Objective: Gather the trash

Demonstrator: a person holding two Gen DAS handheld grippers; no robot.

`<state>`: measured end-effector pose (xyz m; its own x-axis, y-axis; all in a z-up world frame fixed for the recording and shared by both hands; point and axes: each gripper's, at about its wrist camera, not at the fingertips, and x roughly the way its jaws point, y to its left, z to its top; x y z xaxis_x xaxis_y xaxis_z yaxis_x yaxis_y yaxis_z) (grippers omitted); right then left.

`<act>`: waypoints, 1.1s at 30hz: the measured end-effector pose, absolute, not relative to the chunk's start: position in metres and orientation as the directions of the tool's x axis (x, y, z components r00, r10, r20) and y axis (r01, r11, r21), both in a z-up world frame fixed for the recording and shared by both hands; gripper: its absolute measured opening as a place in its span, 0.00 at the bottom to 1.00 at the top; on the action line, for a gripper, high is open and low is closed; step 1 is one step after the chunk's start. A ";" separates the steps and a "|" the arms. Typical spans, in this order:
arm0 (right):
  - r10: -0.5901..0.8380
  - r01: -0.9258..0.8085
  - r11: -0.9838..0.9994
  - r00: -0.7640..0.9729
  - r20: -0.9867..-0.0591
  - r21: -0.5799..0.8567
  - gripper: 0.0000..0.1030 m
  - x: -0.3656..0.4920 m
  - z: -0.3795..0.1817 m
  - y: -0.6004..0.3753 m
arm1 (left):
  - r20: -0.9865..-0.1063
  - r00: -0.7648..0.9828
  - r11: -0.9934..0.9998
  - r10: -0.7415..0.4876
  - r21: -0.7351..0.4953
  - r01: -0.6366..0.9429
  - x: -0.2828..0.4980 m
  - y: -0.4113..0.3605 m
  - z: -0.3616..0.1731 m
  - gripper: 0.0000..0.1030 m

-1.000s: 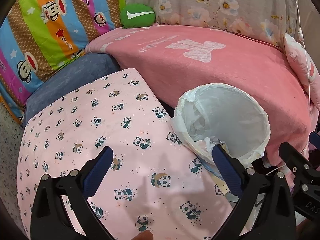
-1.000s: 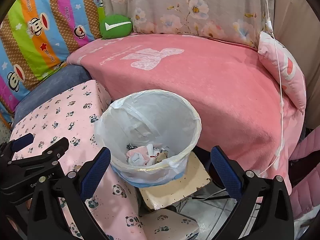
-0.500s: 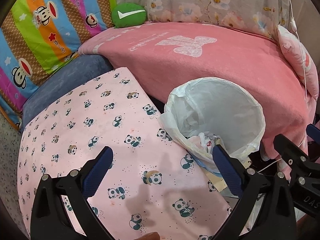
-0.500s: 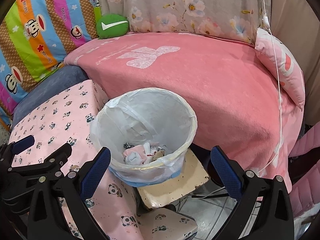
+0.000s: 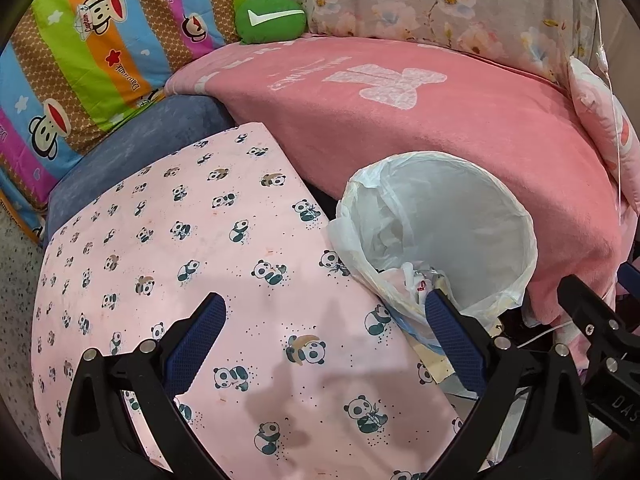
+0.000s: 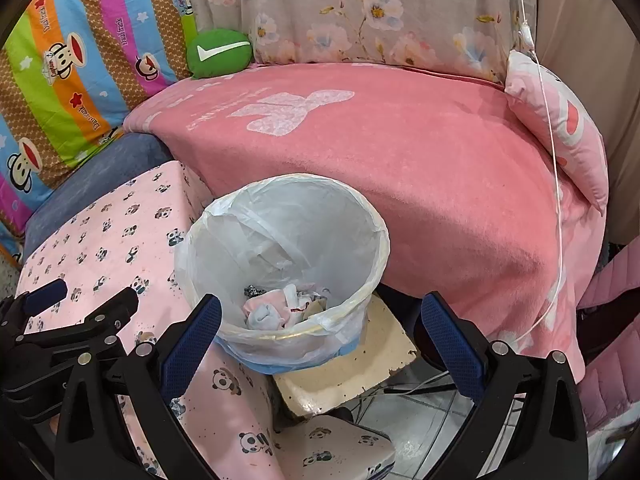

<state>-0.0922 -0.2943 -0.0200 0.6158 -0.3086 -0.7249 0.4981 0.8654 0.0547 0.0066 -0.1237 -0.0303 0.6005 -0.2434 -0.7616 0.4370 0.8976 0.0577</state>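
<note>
A white-lined trash bin stands on a small worn stool between a panda-print table cover and a pink bed. Crumpled trash lies at its bottom; it also shows in the left wrist view. My left gripper is open and empty above the panda cover, left of the bin. My right gripper is open and empty, hovering over the bin's near rim. The left gripper also shows at the left edge of the right wrist view.
A pink blanket covers the bed behind the bin. A green cushion, a striped monkey-print cover and a floral cover line the back. A pink pillow and a white cord are at right.
Both views have shifted slightly; the bin sits a little further left and lower in each. Both grippers stay open and empty.
</note>
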 end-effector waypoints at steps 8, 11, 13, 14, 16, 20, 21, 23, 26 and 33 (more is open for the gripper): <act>-0.308 0.499 0.864 0.616 -0.725 0.057 0.96 -0.093 -0.021 -0.294 | -0.775 0.585 0.899 -0.240 0.049 0.435 0.005 -0.125 -0.033 0.93; -0.307 0.502 0.863 0.614 -0.727 0.060 0.96 -0.093 -0.022 -0.295 | -0.776 0.583 0.897 -0.242 0.050 0.438 0.004 -0.127 -0.034 0.93; -0.306 0.503 0.862 0.614 -0.728 0.062 0.96 -0.093 -0.023 -0.295 | -0.775 0.585 0.897 -0.240 0.053 0.439 0.003 -0.128 -0.034 0.93; -0.306 0.503 0.862 0.614 -0.728 0.063 0.96 -0.094 -0.023 -0.295 | -0.774 0.586 0.897 -0.240 0.055 0.439 0.003 -0.129 -0.034 0.93; -0.305 0.504 0.861 0.613 -0.729 0.064 0.96 -0.094 -0.023 -0.296 | -0.775 0.585 0.897 -0.238 0.055 0.439 0.003 -0.129 -0.035 0.93; -0.305 0.506 0.860 0.613 -0.729 0.065 0.96 -0.095 -0.023 -0.296 | -0.775 0.586 0.898 -0.235 0.057 0.435 0.003 -0.129 -0.035 0.93; -0.305 0.507 0.860 0.613 -0.729 0.066 0.96 -0.095 -0.023 -0.297 | -0.775 0.587 0.898 -0.235 0.058 0.436 0.003 -0.129 -0.035 0.93; -0.306 0.507 0.859 0.613 -0.729 0.066 0.96 -0.095 -0.023 -0.297 | -0.774 0.588 0.898 -0.234 0.060 0.436 0.003 -0.129 -0.035 0.93; -0.305 0.507 0.860 0.613 -0.729 0.066 0.96 -0.095 -0.023 -0.297 | -0.773 0.590 0.898 -0.232 0.062 0.435 0.003 -0.129 -0.035 0.93; -0.305 0.506 0.860 0.613 -0.729 0.066 0.96 -0.095 -0.023 -0.298 | -0.773 0.590 0.898 -0.232 0.062 0.435 0.003 -0.129 -0.035 0.93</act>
